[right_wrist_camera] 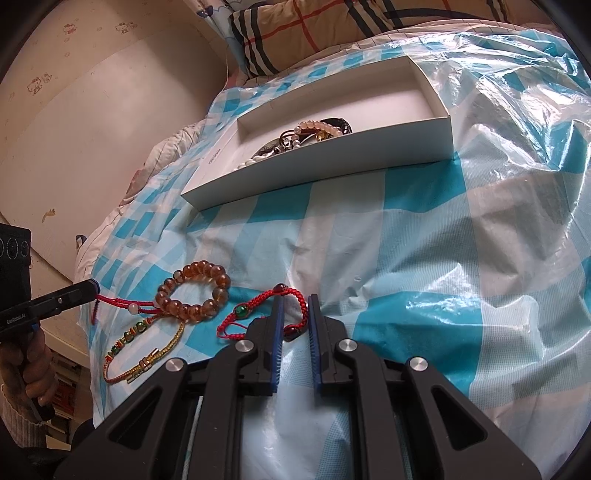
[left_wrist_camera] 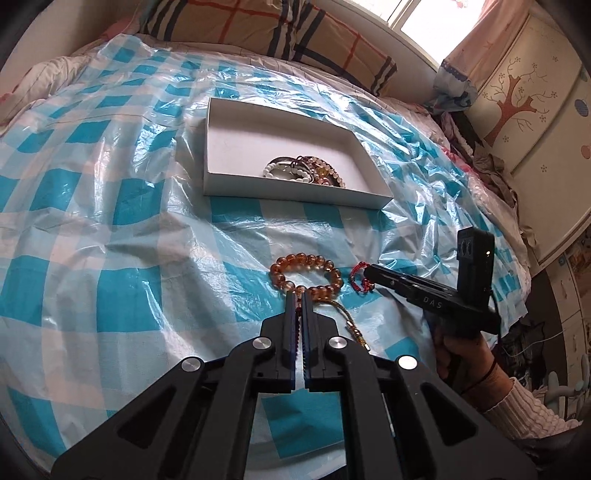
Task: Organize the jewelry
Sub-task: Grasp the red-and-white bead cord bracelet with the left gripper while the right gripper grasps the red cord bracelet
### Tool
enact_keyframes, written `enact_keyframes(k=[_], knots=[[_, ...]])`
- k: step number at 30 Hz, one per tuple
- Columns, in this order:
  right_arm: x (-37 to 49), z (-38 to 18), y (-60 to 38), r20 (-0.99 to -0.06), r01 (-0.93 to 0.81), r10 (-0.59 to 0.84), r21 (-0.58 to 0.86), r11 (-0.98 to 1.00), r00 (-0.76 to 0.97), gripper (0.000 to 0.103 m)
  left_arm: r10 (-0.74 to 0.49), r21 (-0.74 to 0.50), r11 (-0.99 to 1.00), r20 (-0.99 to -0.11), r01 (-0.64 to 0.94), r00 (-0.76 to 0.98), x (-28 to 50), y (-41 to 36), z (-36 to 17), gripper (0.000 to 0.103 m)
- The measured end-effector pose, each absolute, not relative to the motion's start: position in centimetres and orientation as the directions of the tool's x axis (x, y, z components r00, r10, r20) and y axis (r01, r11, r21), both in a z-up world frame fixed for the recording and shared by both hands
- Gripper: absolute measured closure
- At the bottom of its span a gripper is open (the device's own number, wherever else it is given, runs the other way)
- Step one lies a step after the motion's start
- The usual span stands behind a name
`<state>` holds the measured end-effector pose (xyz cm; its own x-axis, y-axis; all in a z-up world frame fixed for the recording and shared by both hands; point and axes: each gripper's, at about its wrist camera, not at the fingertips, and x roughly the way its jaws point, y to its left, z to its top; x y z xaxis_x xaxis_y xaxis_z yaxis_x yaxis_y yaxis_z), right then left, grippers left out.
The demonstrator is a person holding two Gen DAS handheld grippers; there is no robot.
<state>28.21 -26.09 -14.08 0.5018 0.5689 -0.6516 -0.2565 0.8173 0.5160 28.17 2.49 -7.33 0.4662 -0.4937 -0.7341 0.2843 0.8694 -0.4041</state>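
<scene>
A white box (left_wrist_camera: pixel 229 184) (right_wrist_camera: pixel 332 166) on the checked sheet holds several bead bracelets (left_wrist_camera: pixel 306 171) (right_wrist_camera: pixel 314 134). An amber bead bracelet (left_wrist_camera: pixel 306 275) (right_wrist_camera: pixel 194 291) lies in front of it. My left gripper (left_wrist_camera: pixel 298 295) (right_wrist_camera: pixel 92 286) is shut on a thin red cord (right_wrist_camera: pixel 118 301) attached to the amber bracelet. A gold and green cord bracelet (right_wrist_camera: pixel 147 350) (left_wrist_camera: pixel 351 325) lies beside it. My right gripper (right_wrist_camera: pixel 295 299) (left_wrist_camera: pixel 365 271) is open, its fingers astride a red braided bracelet (right_wrist_camera: pixel 266 306) (left_wrist_camera: pixel 360 282) that lies on the sheet.
The blue and white checked plastic sheet (left_wrist_camera: pixel 110 221) (right_wrist_camera: pixel 443 258) covers a bed. A plaid pillow (left_wrist_camera: pixel 277 29) (right_wrist_camera: pixel 314 26) lies behind the box. A wardrobe (left_wrist_camera: pixel 535 110) stands to the right, a wall (right_wrist_camera: pixel 92 110) to the left.
</scene>
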Motion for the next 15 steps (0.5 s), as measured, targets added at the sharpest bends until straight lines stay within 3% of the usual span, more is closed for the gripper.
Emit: enact_keyframes(k=[6,15], knots=[[27.8,-13.6,-26.6,-0.621,-0.258,0.571,0.523,0.812,0.537,0.094,-0.556,-0.444,0.831,-0.661,0.335,0.505,27.3,3.2,-4.2,0.100],[25.7,-12.3,-28.8,-0.528,-0.229,0.633,0.637,0.736,0.567,0.095,-0.557,-0.436,0.831,-0.656,0.346,0.510,27.8,3.0,-4.2,0.100]])
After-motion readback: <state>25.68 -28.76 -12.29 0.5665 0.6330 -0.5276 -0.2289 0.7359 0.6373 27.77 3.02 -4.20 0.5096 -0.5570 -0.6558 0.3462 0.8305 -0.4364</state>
